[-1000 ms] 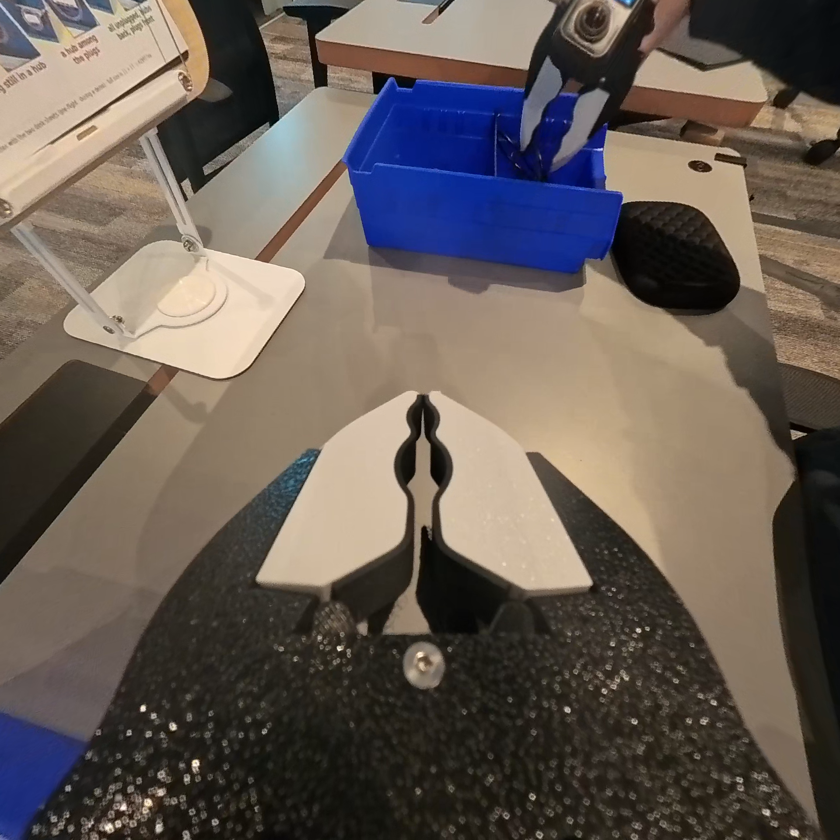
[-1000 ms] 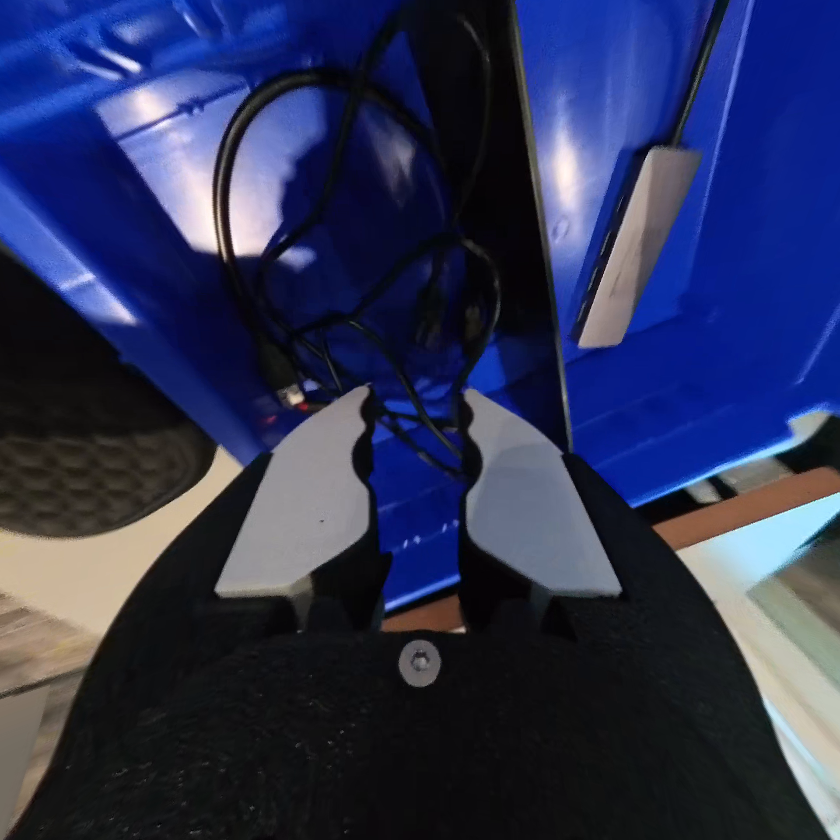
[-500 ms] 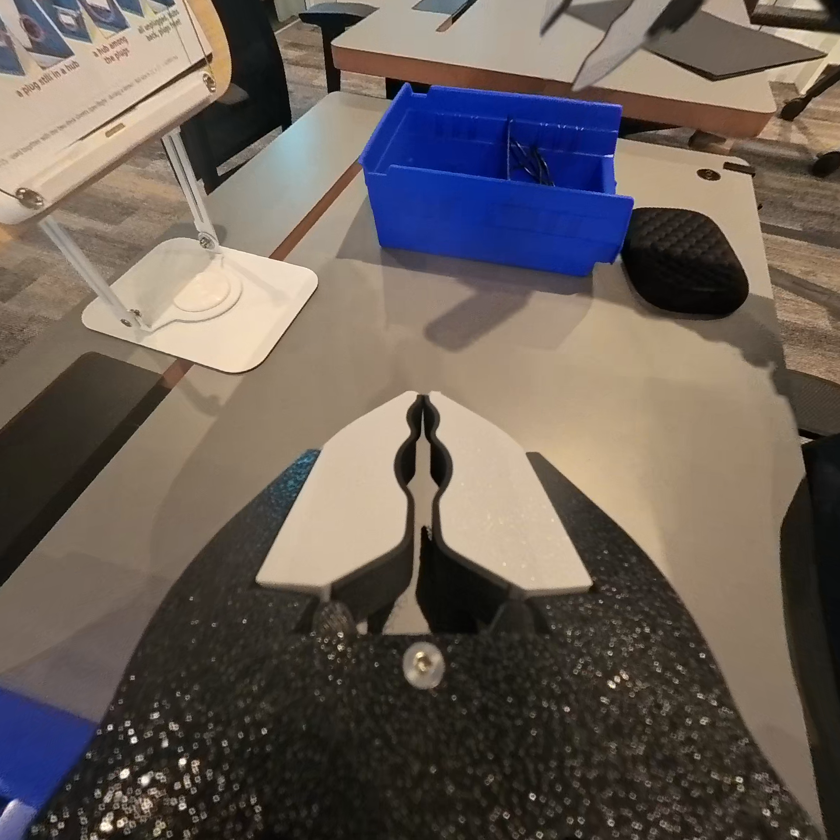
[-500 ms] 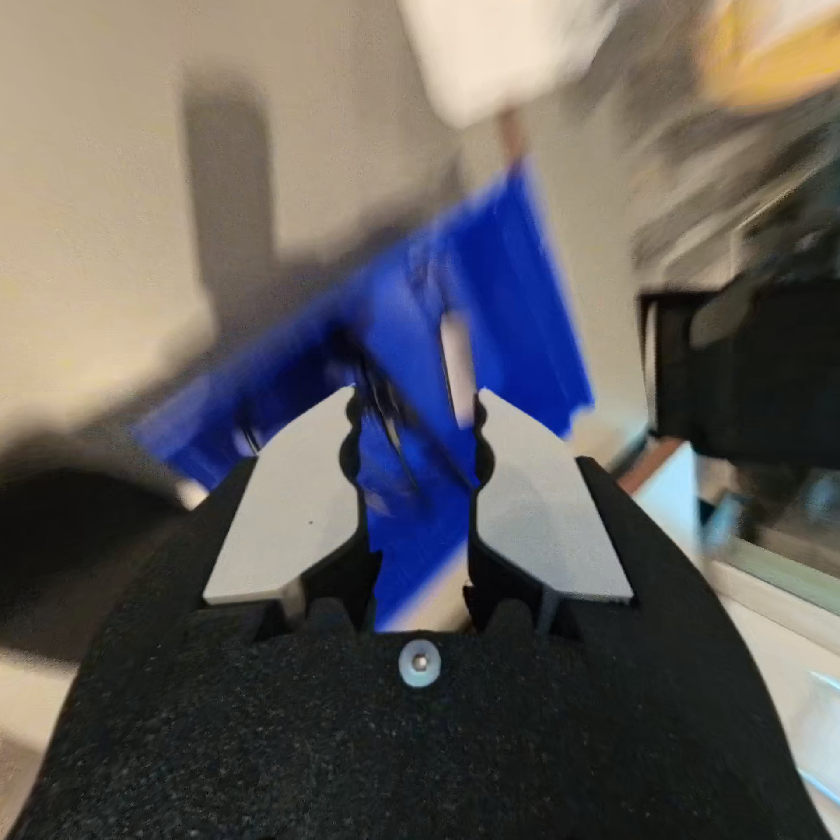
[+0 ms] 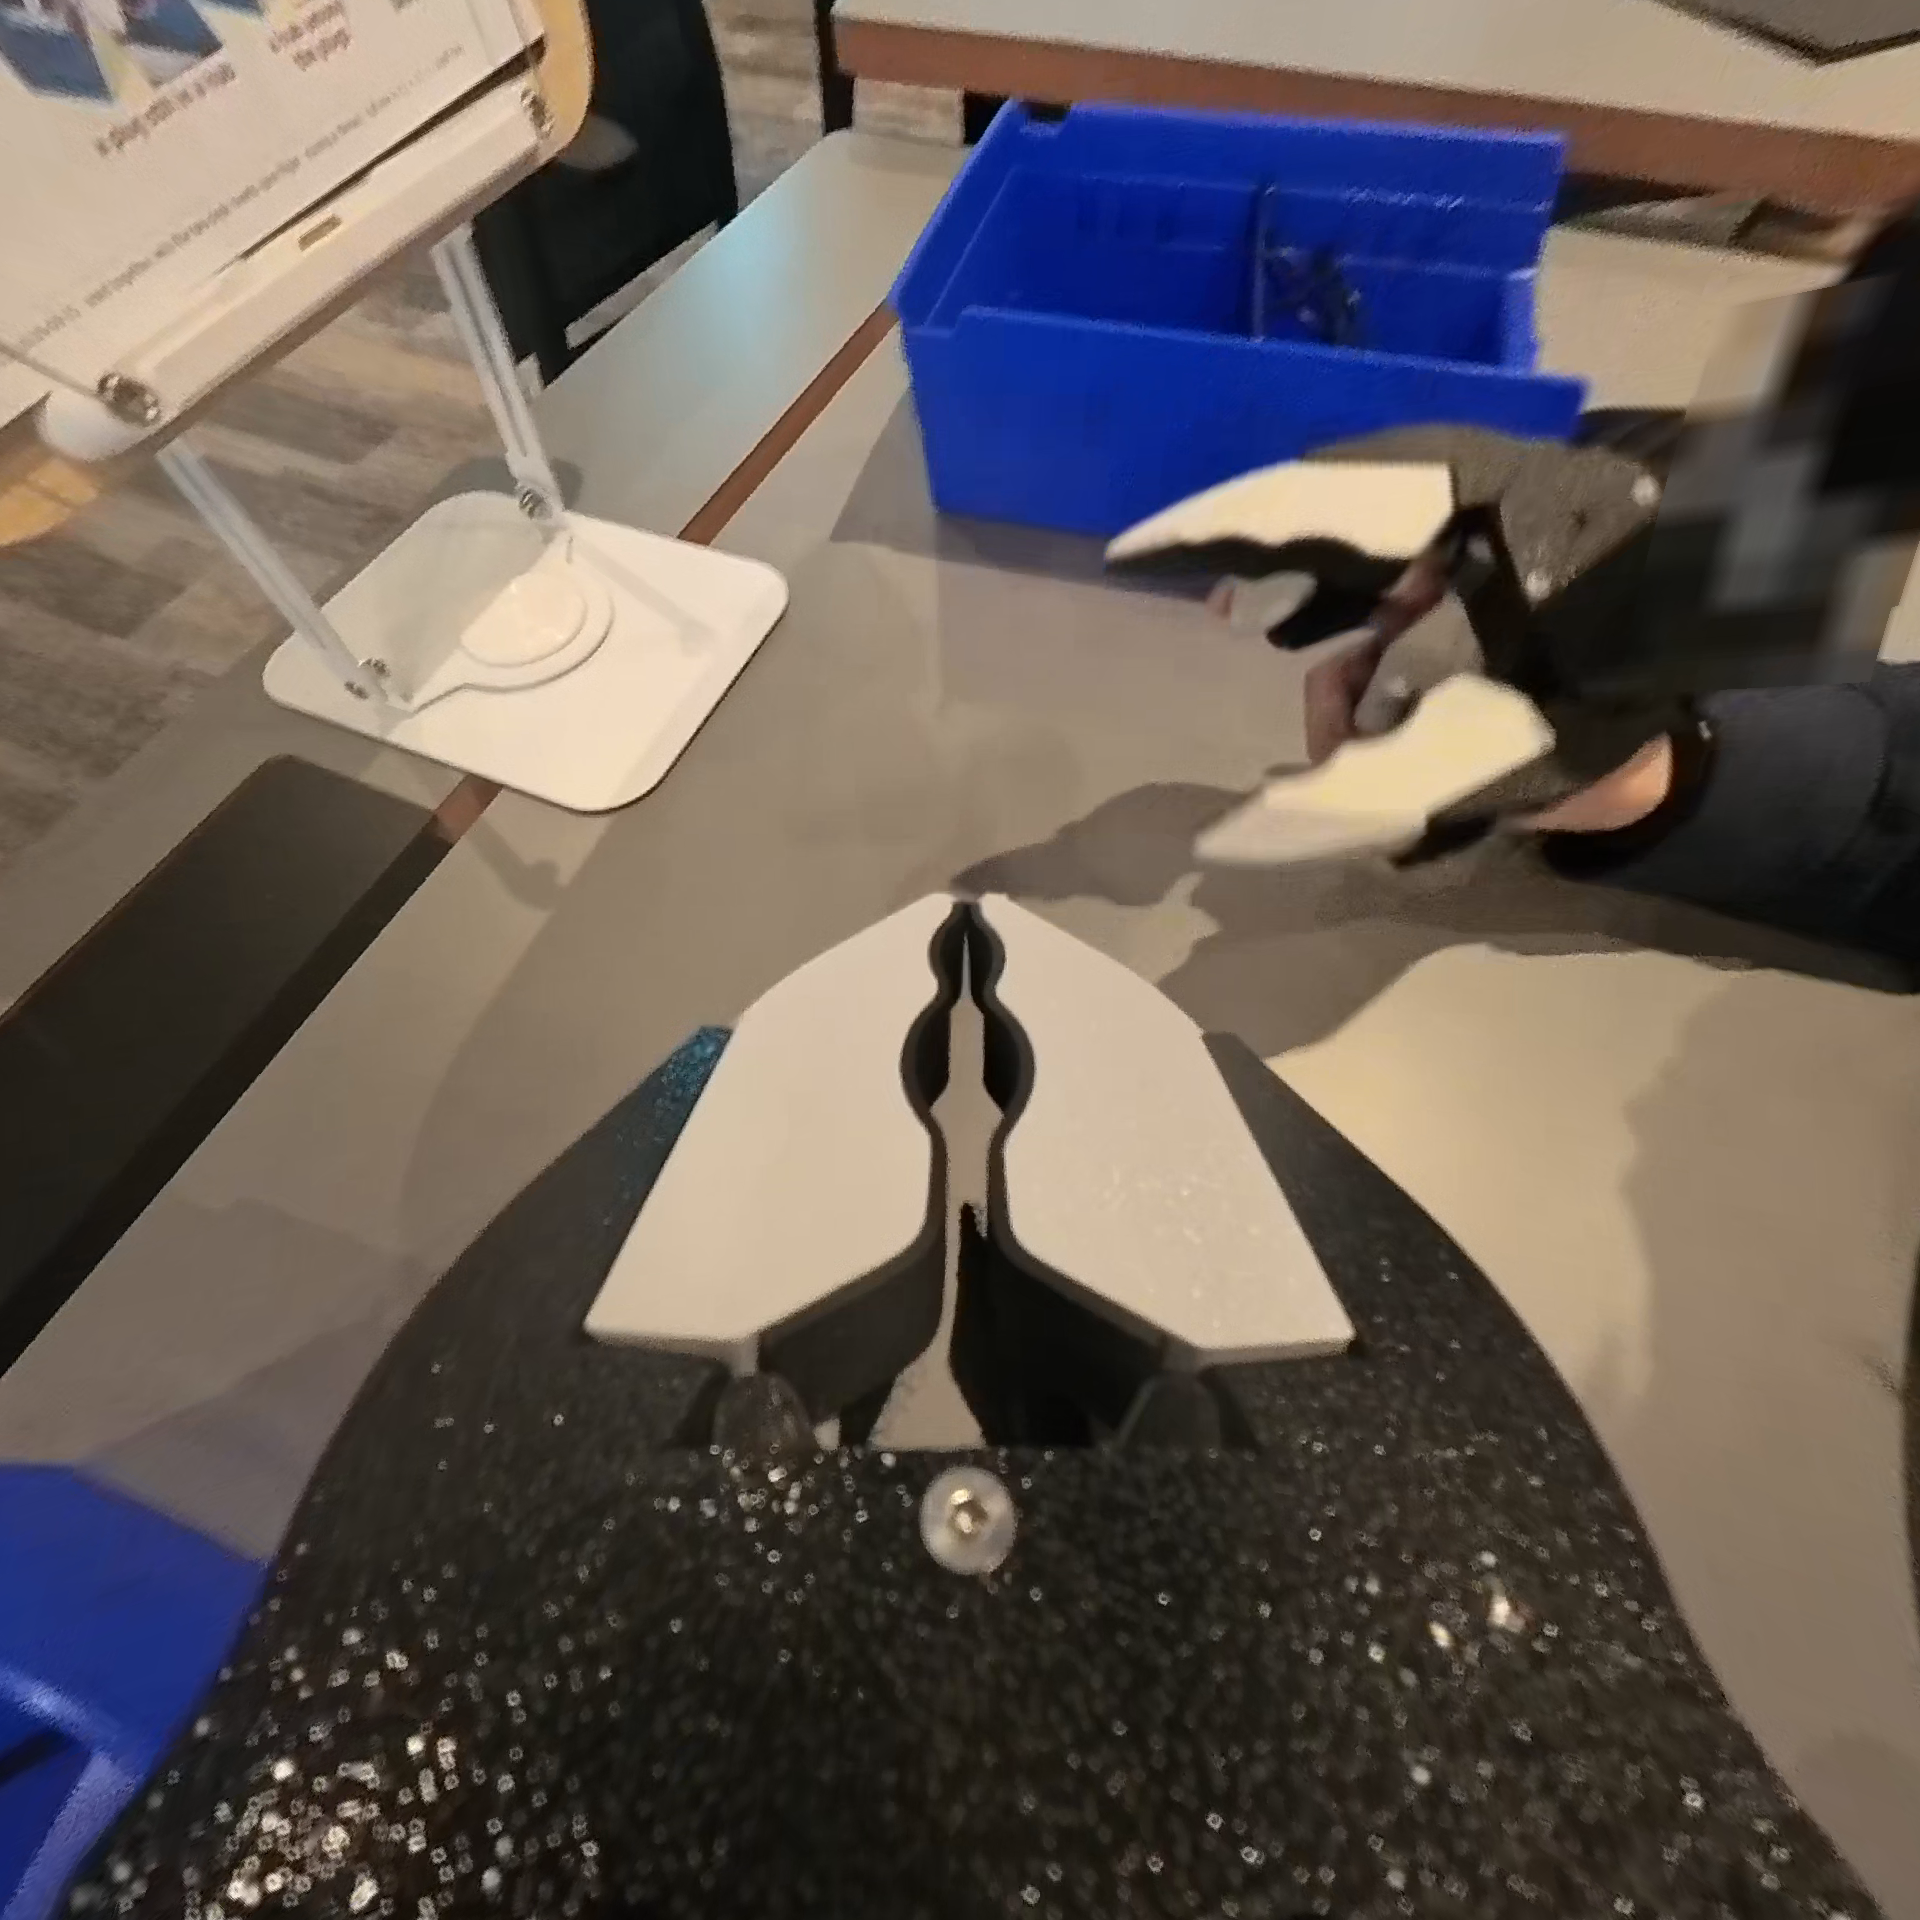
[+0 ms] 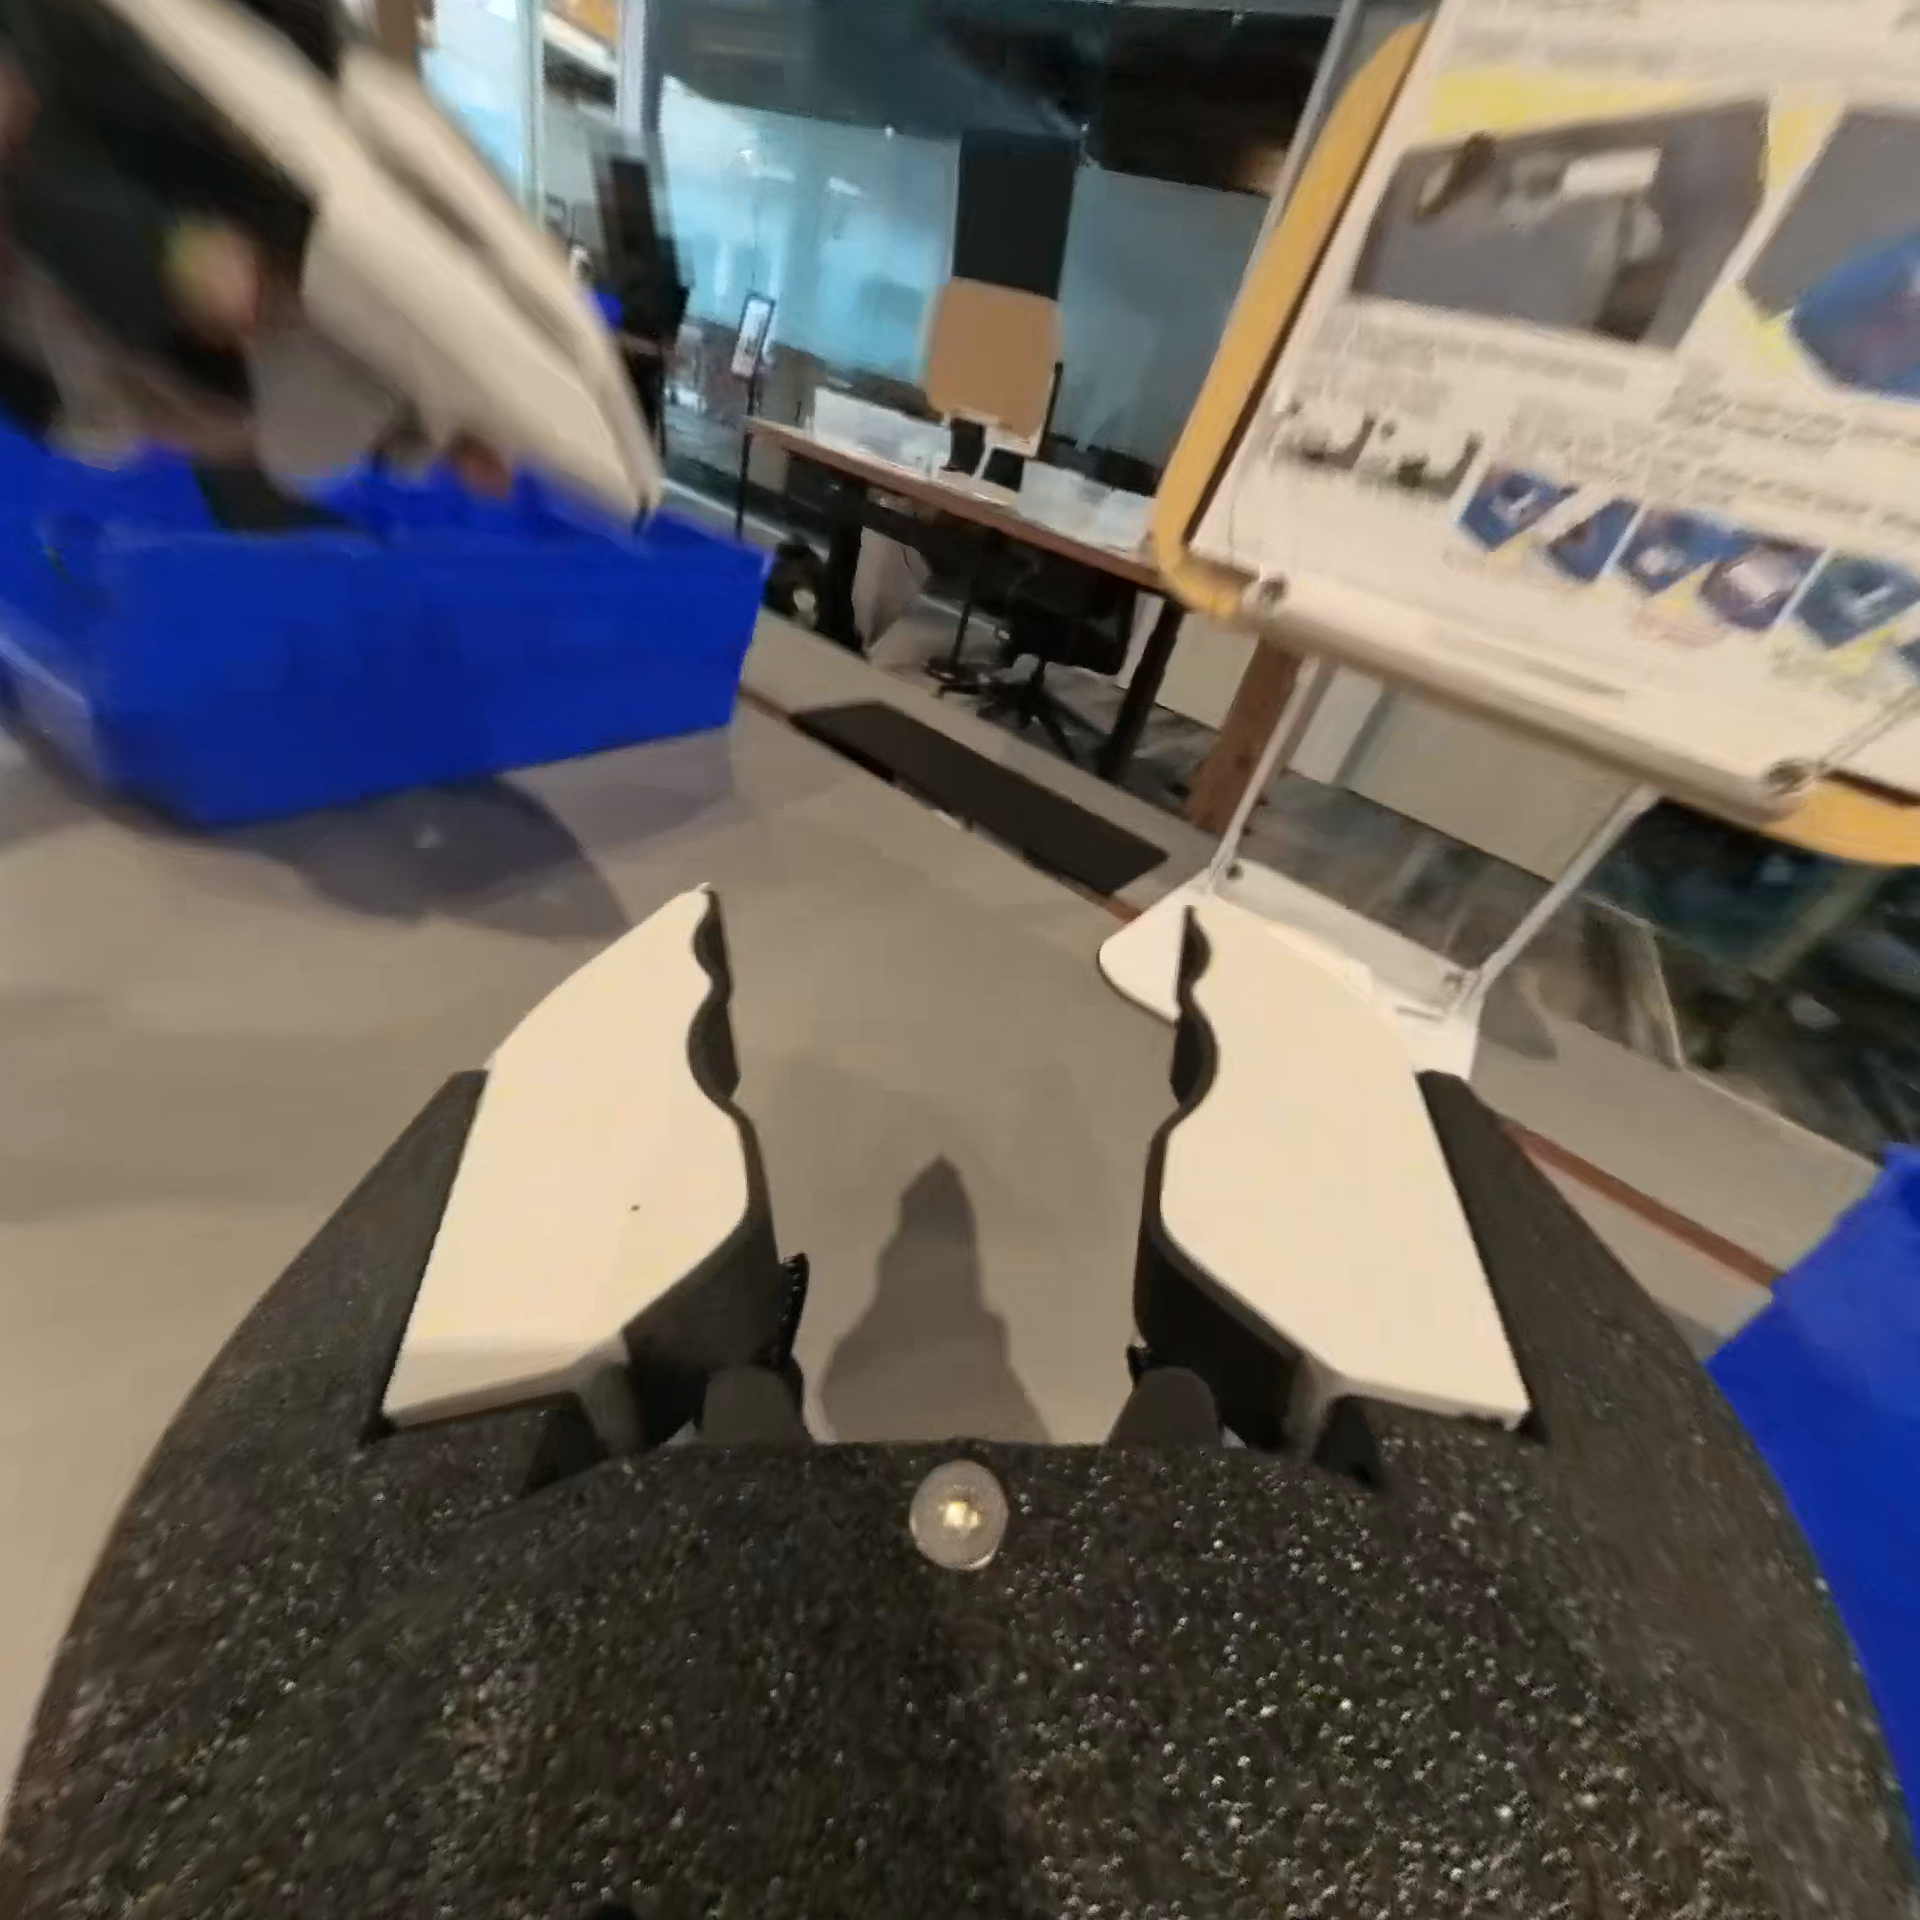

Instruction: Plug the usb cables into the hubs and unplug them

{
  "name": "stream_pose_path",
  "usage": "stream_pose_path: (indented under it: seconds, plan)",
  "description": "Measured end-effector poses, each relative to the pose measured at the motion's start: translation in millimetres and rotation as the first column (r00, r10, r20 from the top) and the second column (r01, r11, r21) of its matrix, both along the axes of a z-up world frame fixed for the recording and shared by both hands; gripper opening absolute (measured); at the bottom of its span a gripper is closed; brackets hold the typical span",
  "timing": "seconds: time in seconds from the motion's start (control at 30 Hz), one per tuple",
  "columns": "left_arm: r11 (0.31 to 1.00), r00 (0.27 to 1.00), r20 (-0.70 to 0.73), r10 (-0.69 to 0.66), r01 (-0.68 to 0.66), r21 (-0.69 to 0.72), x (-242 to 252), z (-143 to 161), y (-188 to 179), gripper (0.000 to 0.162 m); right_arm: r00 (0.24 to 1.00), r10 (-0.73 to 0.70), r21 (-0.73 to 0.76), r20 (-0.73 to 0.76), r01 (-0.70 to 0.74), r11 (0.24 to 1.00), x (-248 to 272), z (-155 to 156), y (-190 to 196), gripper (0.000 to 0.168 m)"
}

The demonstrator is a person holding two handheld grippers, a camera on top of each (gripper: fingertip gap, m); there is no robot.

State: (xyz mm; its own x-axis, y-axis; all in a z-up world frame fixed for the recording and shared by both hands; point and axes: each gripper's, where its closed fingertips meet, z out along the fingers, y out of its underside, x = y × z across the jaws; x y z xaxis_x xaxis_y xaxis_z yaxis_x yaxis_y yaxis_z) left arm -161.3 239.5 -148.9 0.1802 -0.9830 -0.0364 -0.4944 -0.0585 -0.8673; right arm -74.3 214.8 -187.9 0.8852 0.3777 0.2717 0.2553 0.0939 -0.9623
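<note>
Over at the counter's [image 5: 1039, 727] far end, cables [image 5: 1311, 283] tangled in blue bin [image 5: 1195, 416] | light, floppy, so grab the stiff plug | left tongs [image 5: 968, 914] together, empty | right tongs [image 6: 948, 940] apart, empty

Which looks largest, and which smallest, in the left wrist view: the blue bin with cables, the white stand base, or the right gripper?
1. blue bin, widest in the picture.
2. and 3. right gripper and white stand base look about alike; the gripper is nearer and blurred, so no ranking.
</note>
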Motion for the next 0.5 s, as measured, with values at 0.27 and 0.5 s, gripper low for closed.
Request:
stream_pose_path:
  seconds: [0.27, 0.5]
  plan:
    - [0.97, 0.97, -0.034, 0.24, -0.239, 0.04, -39, -1, 46, 0.022, 0.997, 0.031, 0.103, 0.074, -0.039, 0.994, -8, -13, -11, 0.078]
    - [0.663, 0.659, -0.073, 0.748, -0.747, 0.054, -187, 9, 105, 0.025, 0.986, 0.027, 0.182, 0.167, -0.058, 0.982, -15, -9, -18, 0.066]
